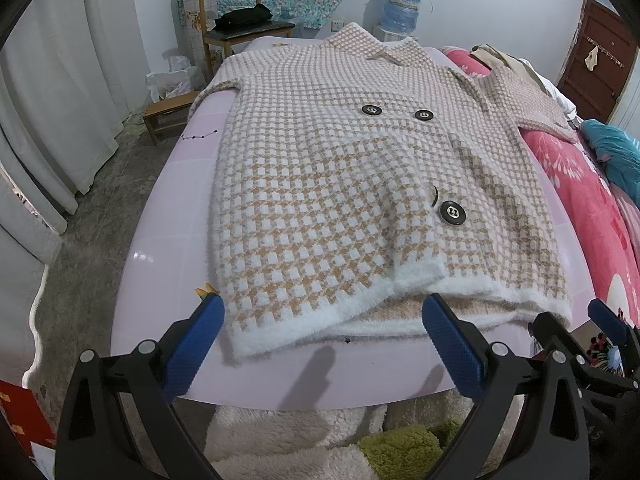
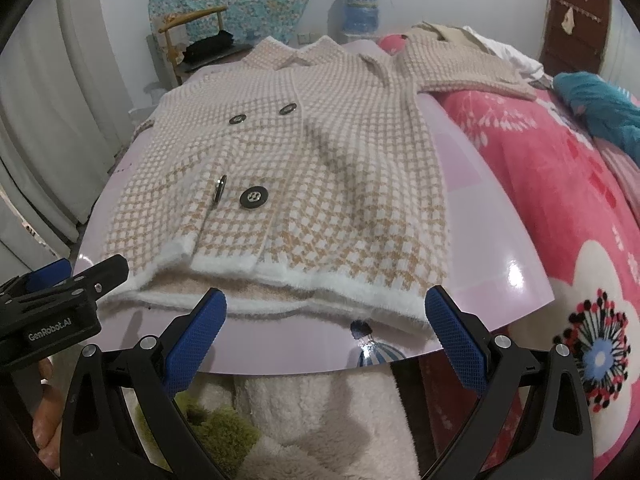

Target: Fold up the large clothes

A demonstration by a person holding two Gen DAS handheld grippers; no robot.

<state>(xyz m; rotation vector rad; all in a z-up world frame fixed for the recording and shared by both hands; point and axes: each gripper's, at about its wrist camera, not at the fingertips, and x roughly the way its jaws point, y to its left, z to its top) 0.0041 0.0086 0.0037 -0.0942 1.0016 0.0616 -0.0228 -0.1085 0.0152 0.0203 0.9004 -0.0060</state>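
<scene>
A large beige-and-white checked coat (image 1: 340, 184) with black buttons (image 1: 453, 213) lies front up on a glossy lilac board (image 1: 168, 216), collar at the far end. Its white fluffy hem (image 1: 304, 320) faces me. My left gripper (image 1: 322, 316) is open at the hem's left half, its blue pads (image 1: 200, 336) spread wide and holding nothing. In the right wrist view the coat (image 2: 312, 168) fills the board (image 2: 480, 200), with one sleeve (image 2: 460, 68) reaching right. My right gripper (image 2: 326, 304) is open at the hem's right half. Each gripper also shows at the edge of the other's view.
A pink floral blanket (image 1: 580, 208) and a teal cloth (image 1: 616, 152) lie to the right of the board. White curtains (image 1: 60, 80), a low stool (image 1: 168, 112) and a wooden chair (image 1: 236, 20) stand on the left and at the back. A fluffy rug (image 1: 300, 432) lies below the board's near edge.
</scene>
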